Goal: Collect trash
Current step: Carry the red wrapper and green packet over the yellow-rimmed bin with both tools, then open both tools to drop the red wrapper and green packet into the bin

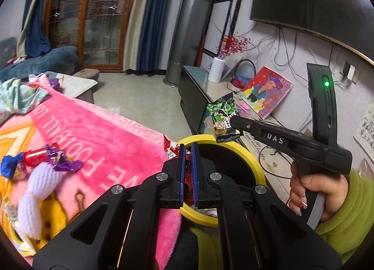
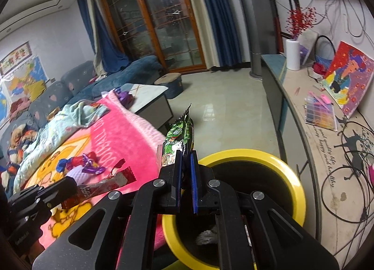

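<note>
Right tongs (image 2: 185, 153) pinch crinkled green wrapper (image 2: 178, 136); left tongs (image 1: 188, 147) pinch red wrapper (image 1: 170, 149) beside yellow-rimmed bin (image 2: 289, 176)

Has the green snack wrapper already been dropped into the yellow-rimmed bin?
No, the right claw is shut on the green snack wrapper, holding it beside the yellow-rimmed bin.

yellow-rimmed bin (image 2: 289, 171), green wrapper (image 2: 178, 136), pink blanket (image 1: 98, 129)
</note>
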`<state>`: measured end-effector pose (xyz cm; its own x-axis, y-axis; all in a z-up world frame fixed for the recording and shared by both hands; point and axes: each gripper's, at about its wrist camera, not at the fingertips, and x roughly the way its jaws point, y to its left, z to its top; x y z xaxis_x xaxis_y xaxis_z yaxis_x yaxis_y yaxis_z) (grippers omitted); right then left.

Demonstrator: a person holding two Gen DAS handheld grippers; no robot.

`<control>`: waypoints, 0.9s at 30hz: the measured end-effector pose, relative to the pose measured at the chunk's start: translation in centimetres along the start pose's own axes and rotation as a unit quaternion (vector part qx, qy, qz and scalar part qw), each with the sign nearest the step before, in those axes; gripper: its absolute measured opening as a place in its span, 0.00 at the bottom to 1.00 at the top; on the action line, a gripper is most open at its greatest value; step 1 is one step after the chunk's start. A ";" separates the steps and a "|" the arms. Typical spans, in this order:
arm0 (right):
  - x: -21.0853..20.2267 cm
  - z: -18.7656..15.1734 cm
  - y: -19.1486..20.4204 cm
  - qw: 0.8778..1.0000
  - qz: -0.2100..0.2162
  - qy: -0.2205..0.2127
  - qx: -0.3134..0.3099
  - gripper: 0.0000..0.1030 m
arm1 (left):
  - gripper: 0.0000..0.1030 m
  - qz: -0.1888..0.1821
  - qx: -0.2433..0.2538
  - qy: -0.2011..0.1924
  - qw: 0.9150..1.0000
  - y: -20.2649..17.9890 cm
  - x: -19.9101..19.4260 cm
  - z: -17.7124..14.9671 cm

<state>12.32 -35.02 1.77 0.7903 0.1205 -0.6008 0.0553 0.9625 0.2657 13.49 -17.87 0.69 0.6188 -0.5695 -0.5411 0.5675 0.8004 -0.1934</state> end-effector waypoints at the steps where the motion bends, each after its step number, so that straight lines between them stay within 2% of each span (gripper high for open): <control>1: 0.0 0.0 -0.3 1.000 -0.003 0.000 0.003 0.07 | 0.02 -0.003 0.003 0.002 1.000 -0.3 0.4 0.0; 18: 1.6 -1.0 -5.8 0.997 -0.048 0.028 0.047 0.07 | 0.02 -0.041 0.037 0.030 0.998 -3.6 5.3 -1.2; 27: 3.1 -1.9 -7.9 0.994 -0.067 0.054 0.064 0.07 | 0.02 -0.053 0.034 0.056 0.996 -3.7 8.1 -1.9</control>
<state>13.18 -41.81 -3.62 0.7011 0.0261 -0.7126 0.2377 0.9336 0.2681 15.31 -25.08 -4.54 0.4905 -0.6225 -0.6099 0.6640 0.7202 -0.2011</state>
